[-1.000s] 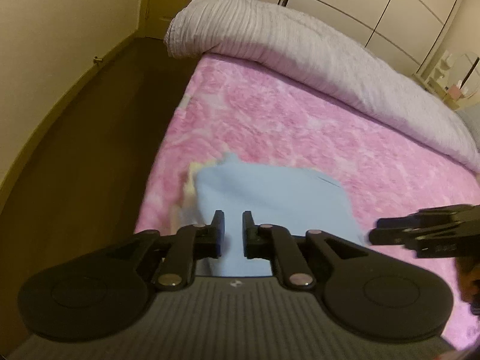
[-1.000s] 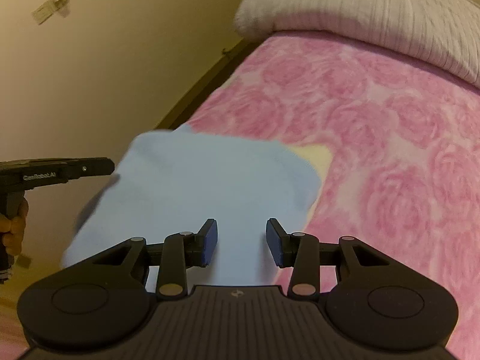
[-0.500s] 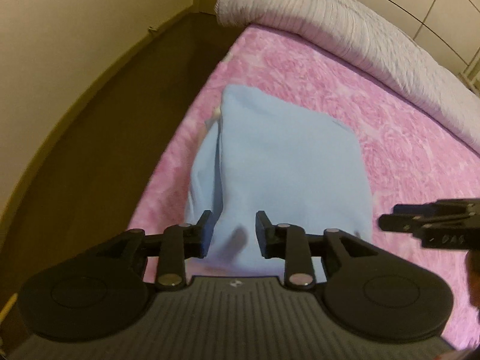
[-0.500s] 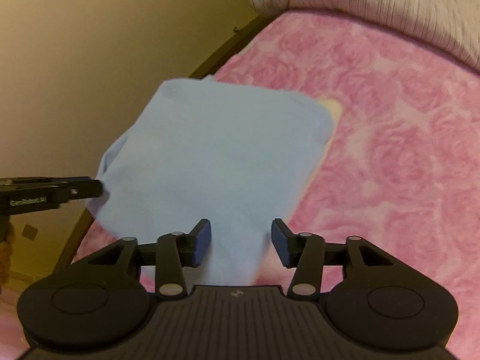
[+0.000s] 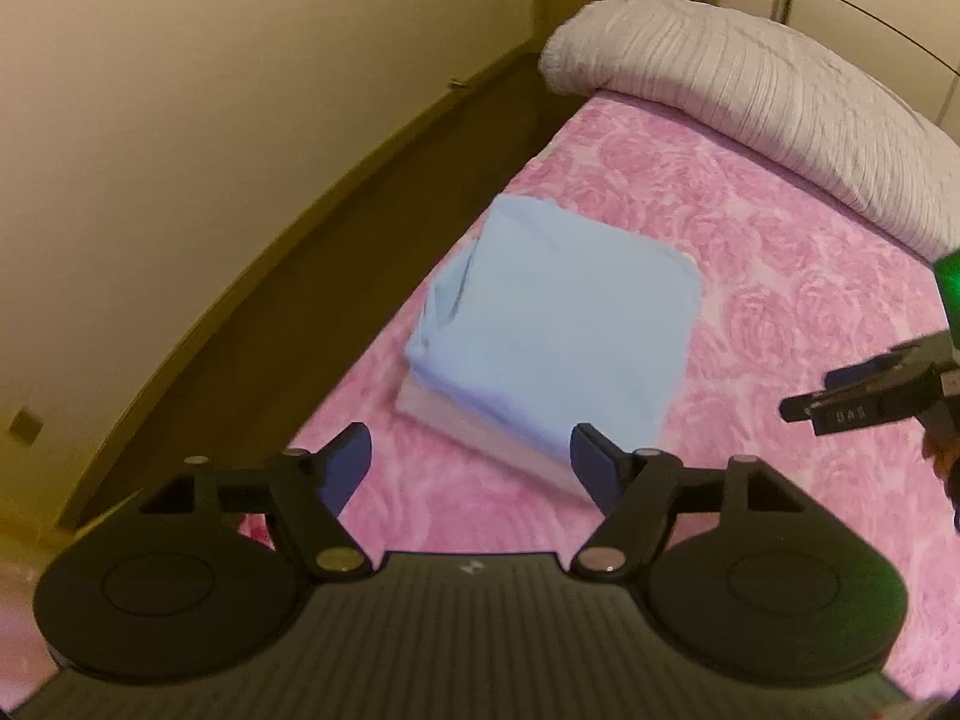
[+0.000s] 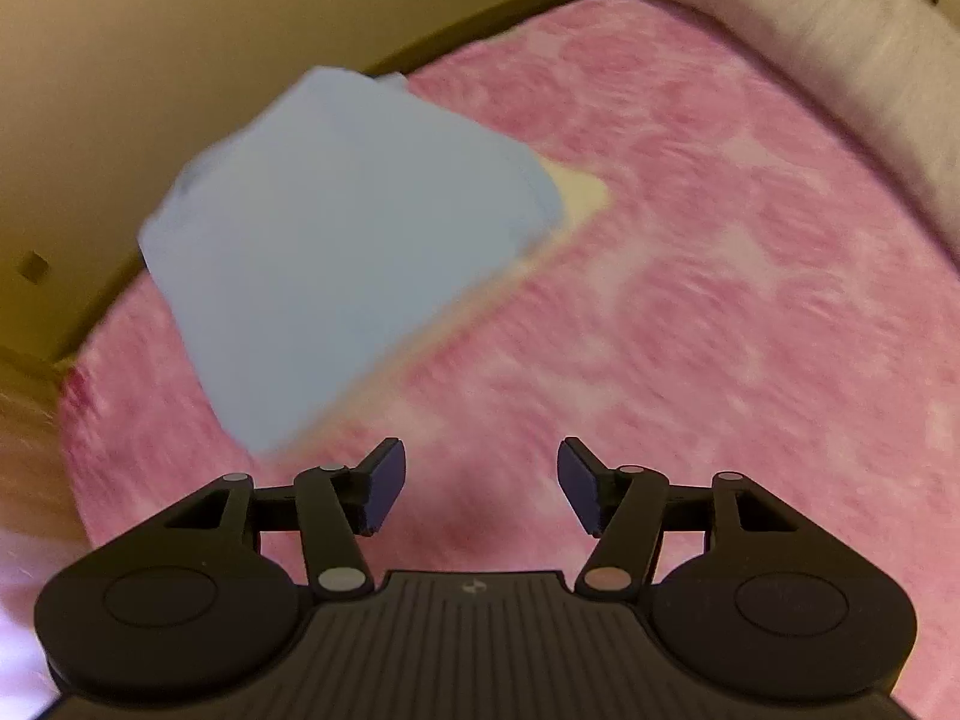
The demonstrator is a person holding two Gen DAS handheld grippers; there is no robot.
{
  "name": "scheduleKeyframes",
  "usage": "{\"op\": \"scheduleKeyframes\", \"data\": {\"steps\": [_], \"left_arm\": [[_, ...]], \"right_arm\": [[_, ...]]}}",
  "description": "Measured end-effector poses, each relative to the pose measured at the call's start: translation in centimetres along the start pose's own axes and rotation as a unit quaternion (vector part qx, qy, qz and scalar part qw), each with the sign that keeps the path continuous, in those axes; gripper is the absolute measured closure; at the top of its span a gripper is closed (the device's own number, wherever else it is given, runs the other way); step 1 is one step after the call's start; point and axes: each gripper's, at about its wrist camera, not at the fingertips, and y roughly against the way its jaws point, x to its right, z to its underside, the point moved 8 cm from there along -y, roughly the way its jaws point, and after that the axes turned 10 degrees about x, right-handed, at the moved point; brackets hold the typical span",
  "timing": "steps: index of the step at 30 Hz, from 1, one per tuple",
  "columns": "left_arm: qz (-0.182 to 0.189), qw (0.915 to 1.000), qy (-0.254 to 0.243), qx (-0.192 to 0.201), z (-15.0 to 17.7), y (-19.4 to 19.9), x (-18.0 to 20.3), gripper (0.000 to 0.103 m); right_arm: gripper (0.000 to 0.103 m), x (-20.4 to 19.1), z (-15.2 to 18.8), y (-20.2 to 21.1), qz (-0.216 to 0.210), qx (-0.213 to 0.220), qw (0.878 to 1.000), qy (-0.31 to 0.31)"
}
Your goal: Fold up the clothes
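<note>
Light-blue folded garment (image 5: 558, 324) lies on the pink blanket (image 5: 780, 276), near its wall-side edge. Left gripper (image 5: 468, 468) spread, empty, just short of garment. Right gripper (image 6: 480, 486) spread, empty, garment ahead-left.

The right wrist view is smeared by motion: the folded blue garment (image 6: 336, 252) ahead and left of the right gripper (image 6: 480, 483) has no sharp edges, and its folds cannot be made out. A pale yellow piece (image 6: 579, 195) pokes out from under its far right corner; what it is cannot be told. In the left wrist view the right gripper enters from the right edge, cut off, with only its dark tip showing, and its lettering is too blurred to read. A green glow (image 5: 948, 282) above it is cut by the edge. The grey bedding (image 5: 750, 90) runs out of view to the right.
</note>
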Motion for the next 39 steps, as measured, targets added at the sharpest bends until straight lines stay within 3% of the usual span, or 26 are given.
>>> {"op": "scheduleKeyframes", "data": {"steps": [5, 9, 14, 21, 32, 39], "left_arm": [[-0.009, 0.9995, 0.029, 0.001, 4.1, 7.1, 4.0, 0.027], [-0.01, 0.9988, 0.045, 0.014, 5.8, 11.4, 5.5, 0.025], [-0.035, 0.9978, 0.046, 0.032, 6.2, 14.9, 5.6, 0.019], [-0.087, 0.9942, 0.046, 0.043, 7.0, 17.4, 4.5, 0.012], [-0.079, 0.9937, 0.062, 0.05, 7.7, 18.2, 5.3, 0.007], [-0.084, 0.9919, 0.073, 0.061, 7.9, 18.5, 6.5, 0.003]], "right_arm": [[0.031, 0.0, 4.5, 9.4, -0.033, 0.06, 0.995, -0.068], [0.021, -2.3, 6.7, 15.9, -0.041, 0.096, 0.994, -0.036], [0.015, -3.8, 7.6, 20.3, -0.023, 0.125, 0.992, -0.008], [0.014, -4.6, 7.9, 22.4, -0.017, 0.134, 0.991, -0.017], [0.014, -6.3, 8.1, 24.5, -0.042, 0.144, 0.989, -0.003], [0.014, -5.4, 8.2, 24.6, -0.026, 0.143, 0.989, -0.001]]}}
